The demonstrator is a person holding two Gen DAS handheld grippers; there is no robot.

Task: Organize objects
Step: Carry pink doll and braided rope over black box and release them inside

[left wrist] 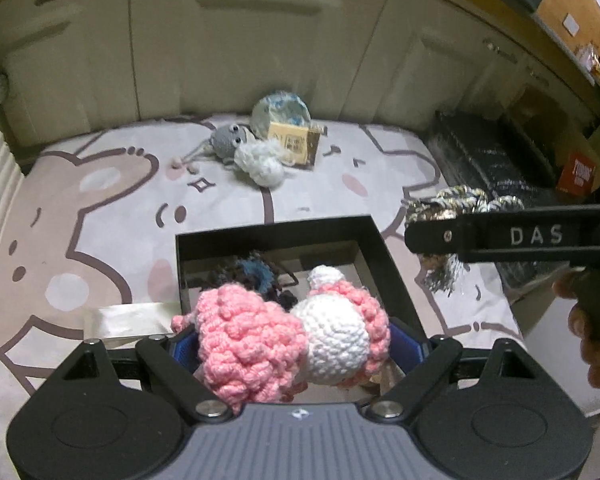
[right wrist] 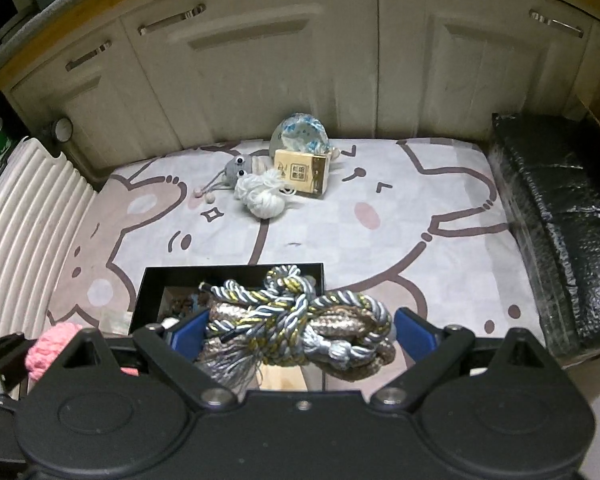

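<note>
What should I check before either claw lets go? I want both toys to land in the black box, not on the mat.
1. Left claw has a firm hold on the pink and white crochet toy: ok, it sits between the blue pads.
2. Right claw holds the silver and gold cord bundle: ok.
3. Crochet toy is over the black box: ok, over its near edge.
4. Cord bundle is over the box opening: cannot tell; it seems to hang near the box's right wall.
5. Room left in the box: cannot tell; dark items already lie inside.
6. Claws are clear of each other: ok, apart.
</note>
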